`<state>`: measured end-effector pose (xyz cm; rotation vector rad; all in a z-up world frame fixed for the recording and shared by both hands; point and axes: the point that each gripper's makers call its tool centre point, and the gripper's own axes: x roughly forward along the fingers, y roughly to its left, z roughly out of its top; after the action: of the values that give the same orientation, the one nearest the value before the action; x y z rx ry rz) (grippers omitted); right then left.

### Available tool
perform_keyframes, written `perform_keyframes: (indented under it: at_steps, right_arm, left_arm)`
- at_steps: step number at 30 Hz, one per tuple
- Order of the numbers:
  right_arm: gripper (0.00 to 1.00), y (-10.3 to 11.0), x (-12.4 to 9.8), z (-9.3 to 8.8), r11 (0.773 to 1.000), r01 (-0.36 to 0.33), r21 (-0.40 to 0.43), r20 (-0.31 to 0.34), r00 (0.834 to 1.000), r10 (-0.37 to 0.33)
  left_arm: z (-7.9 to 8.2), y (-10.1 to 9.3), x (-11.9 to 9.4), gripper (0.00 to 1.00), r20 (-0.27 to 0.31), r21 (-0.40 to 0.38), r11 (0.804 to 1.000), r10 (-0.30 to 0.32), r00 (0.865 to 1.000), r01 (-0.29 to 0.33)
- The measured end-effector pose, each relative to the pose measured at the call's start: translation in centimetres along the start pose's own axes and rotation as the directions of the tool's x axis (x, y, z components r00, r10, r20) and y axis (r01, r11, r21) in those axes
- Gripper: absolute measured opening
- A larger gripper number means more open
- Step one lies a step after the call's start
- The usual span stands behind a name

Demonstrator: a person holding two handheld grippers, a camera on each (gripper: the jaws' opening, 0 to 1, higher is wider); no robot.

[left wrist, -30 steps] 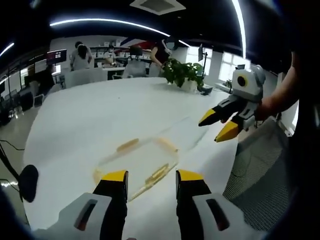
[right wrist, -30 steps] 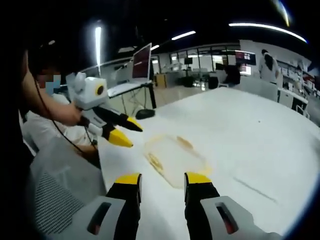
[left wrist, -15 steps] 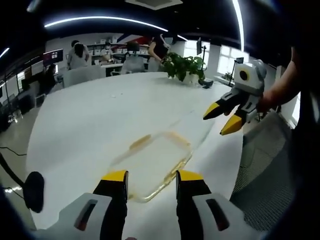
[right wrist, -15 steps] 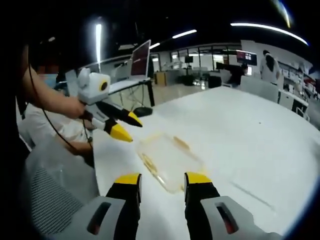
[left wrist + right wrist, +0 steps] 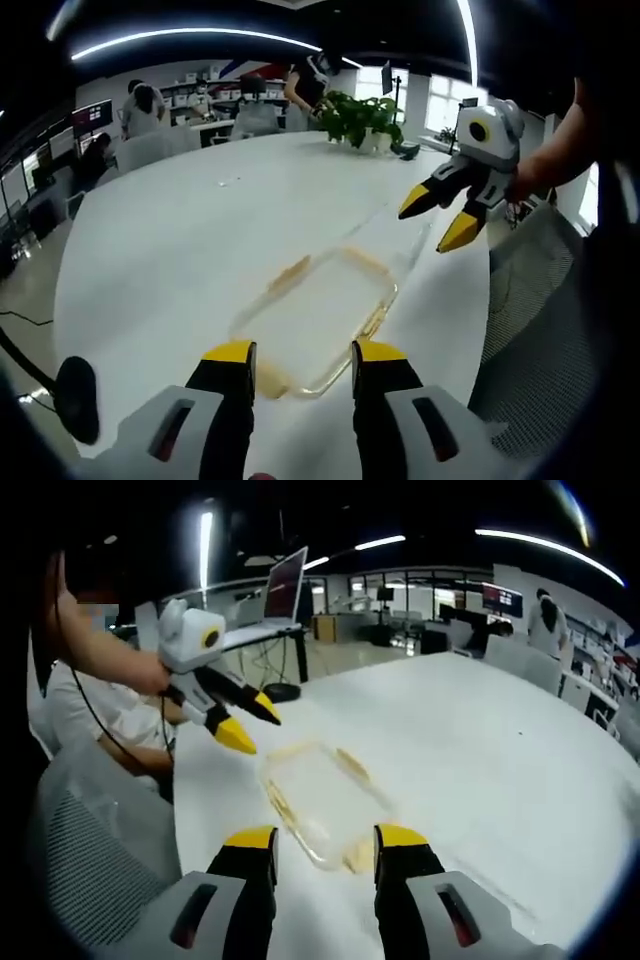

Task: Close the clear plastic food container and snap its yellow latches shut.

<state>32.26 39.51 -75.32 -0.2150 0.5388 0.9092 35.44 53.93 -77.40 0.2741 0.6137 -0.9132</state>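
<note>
Container: the clear plastic food container [image 5: 318, 318] lies flat on the white table [image 5: 180, 240], near its edge, yellow latches [image 5: 290, 274] along its sides.
Left gripper [image 5: 300, 362]: jaws apart, holding nothing, just short of the container.
Right gripper [image 5: 325, 848]: jaws apart, holding nothing, at the container's near end.

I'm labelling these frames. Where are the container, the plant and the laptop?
container [image 5: 320, 315]: left gripper view, on its clear middle.
plant [image 5: 362, 115]: left gripper view, on the leaves.
laptop [image 5: 286, 583]: right gripper view, on the screen.
</note>
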Motion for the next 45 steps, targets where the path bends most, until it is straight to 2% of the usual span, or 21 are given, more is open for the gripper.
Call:
perform_keyframes:
  at_steps: [4, 11, 18, 23, 28, 32, 35, 45]
  right_arm:
    - [0.37, -0.7, 0.3, 0.0, 1.000, 0.008, -0.019, -0.014, 1.000, -0.008]
    - [0.37, -1.1, 0.5, -0.1, 0.999, 0.000, -0.041, -0.032, 0.999, -0.001]
    - [0.37, -1.4, 1.0, -0.6, 0.996, -0.025, -0.082, -0.083, 0.996, 0.019]
    - [0.37, -2.0, 1.1, -0.4, 0.992, -0.030, -0.121, -0.099, 0.995, 0.018]
    - [0.37, -2.7, 1.5, -0.5, 0.990, -0.032, -0.137, -0.124, 0.992, 0.015]
    - [0.36, -3.1, 1.5, -0.7, 0.985, -0.042, -0.168, -0.167, 0.986, 0.014]
    - [0.31, -3.2, 1.6, -1.1, 0.975, -0.059, -0.213, -0.204, 0.979, 0.014]
    - [0.39, -3.3, 2.3, -1.9, 0.964, -0.110, -0.243, -0.272, 0.961, 0.041]
  left_arm:
    - [-0.3, 0.3, -0.1, 0.37, -0.021, 0.033, 0.999, -0.014, 1.000, 0.015]
    - [-0.5, 1.1, 0.0, 0.37, -0.043, 0.048, 0.998, -0.026, 0.999, 0.028]
    - [-0.8, 1.7, 0.2, 0.39, -0.066, 0.079, 0.996, -0.038, 0.997, 0.043]
    - [-1.3, 1.7, 0.5, 0.39, -0.110, 0.126, 0.988, -0.078, 0.991, 0.092]
    - [-1.5, 2.2, 0.6, 0.39, -0.131, 0.159, 0.982, -0.082, 0.988, 0.102]
    - [-1.5, 2.4, 0.7, 0.40, -0.151, 0.207, 0.971, -0.090, 0.984, 0.121]
    - [-1.7, 2.8, 0.9, 0.42, -0.176, 0.213, 0.967, -0.099, 0.979, 0.136]
    - [-2.8, 3.0, 1.4, 0.43, -0.246, 0.277, 0.940, -0.132, 0.960, 0.200]
